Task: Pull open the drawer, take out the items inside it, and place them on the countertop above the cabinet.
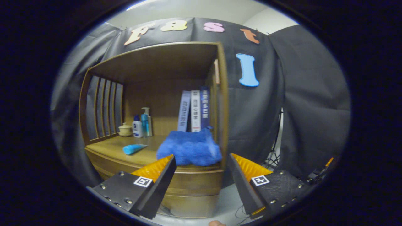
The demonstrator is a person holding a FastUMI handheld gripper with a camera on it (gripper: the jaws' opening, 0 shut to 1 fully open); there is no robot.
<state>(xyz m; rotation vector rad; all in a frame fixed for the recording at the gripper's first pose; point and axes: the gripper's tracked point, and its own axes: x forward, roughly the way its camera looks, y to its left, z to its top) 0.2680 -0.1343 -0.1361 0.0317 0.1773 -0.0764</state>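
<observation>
Print on book spines (195, 110) illegible

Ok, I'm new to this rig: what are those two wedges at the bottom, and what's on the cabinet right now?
Those wedges are the two fingers of a hand-held gripper; the camera rides on it, looking forward. The fingers stand open, holding nothing. Ahead is a wooden cabinet. On its countertop lie a blue towel just beyond the fingers and a blue tube; further back stand a small lidded cup, pump bottles and upright books.
</observation>
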